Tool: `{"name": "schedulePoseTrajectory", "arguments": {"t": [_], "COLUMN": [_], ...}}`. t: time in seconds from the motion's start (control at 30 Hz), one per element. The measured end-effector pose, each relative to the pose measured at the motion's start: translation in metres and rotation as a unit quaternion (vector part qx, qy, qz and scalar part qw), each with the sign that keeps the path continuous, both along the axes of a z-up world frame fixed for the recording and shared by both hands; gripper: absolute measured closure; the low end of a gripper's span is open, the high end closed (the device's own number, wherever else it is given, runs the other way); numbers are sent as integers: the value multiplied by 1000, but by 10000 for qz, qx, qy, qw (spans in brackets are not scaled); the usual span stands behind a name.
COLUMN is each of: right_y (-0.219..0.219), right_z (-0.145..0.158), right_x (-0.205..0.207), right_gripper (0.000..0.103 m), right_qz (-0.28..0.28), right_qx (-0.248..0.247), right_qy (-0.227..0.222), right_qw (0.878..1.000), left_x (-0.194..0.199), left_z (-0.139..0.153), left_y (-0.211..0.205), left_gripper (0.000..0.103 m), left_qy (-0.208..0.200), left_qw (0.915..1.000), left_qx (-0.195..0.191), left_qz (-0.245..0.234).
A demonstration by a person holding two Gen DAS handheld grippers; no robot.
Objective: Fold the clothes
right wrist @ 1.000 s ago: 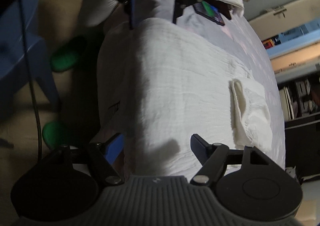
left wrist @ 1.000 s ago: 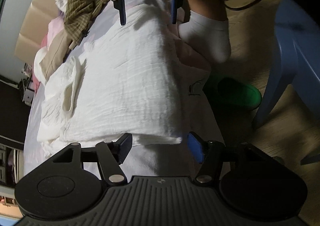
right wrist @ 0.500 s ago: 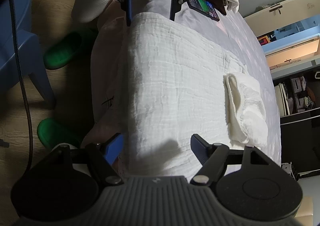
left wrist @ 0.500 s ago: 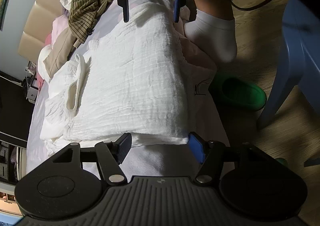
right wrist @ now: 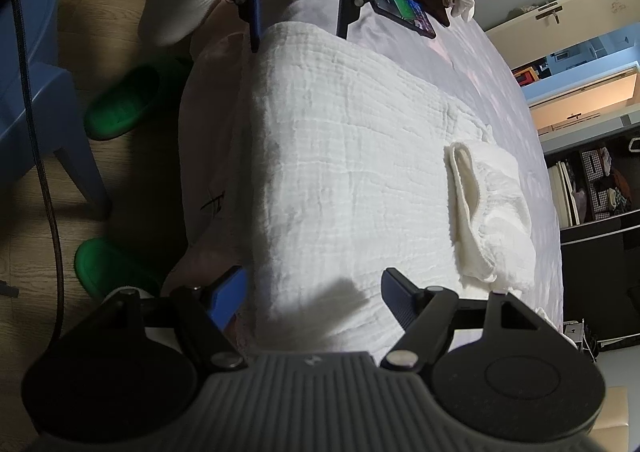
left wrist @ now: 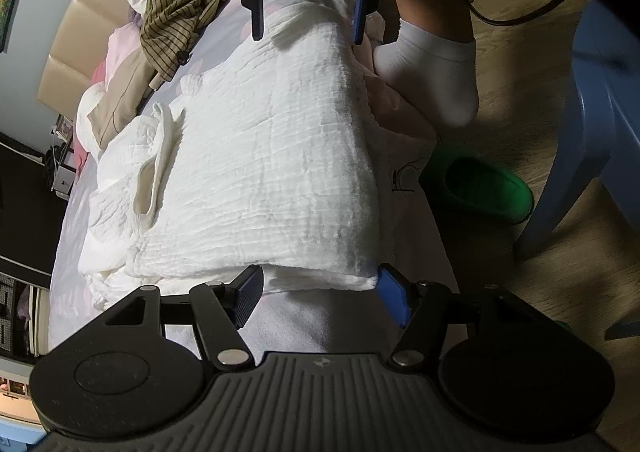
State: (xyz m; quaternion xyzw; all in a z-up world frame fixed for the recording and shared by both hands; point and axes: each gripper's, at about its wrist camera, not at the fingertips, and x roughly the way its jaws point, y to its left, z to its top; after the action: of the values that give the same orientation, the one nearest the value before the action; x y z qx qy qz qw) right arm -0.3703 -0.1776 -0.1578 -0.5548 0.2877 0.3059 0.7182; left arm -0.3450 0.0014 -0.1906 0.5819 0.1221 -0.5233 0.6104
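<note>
Covering the bed (left wrist: pixel 288 332), white garment (left wrist: pixel 272 156); wooden floor (left wrist: pixel 520 92) beside; both tongs wide.

Green slippers (right wrist: pixel 120 104), blue stool (left wrist: pixel 600 124), phone (right wrist: pixel 404 14)

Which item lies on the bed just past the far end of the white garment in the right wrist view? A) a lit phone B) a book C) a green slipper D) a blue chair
A: a phone with a lit screen lies on the bed sheet beyond the white garment; the green slippers are on the floor.
</note>
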Motion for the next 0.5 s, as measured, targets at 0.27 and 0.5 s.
{"name": "schedulePoseTrajectory", "arguments": {"t": [0.27, 0.5], "right_y": [-3, -10], "right_z": [-11, -25], "right_x": [-16, -25], "right_gripper": [26, 26], "right_qz": [196, 72], "right_qx": [-83, -246], "right_qy": [-149, -234], "right_qw": [9997, 9994], "left_x": [-2, -13], "left_z": [-1, -3], "left_y": [-1, 4], "left_gripper": [42, 41], "left_qy": [40, -340], "left_qw": [10000, 9988], "left_qx": [17, -34], "left_qz": [-60, -341]}}
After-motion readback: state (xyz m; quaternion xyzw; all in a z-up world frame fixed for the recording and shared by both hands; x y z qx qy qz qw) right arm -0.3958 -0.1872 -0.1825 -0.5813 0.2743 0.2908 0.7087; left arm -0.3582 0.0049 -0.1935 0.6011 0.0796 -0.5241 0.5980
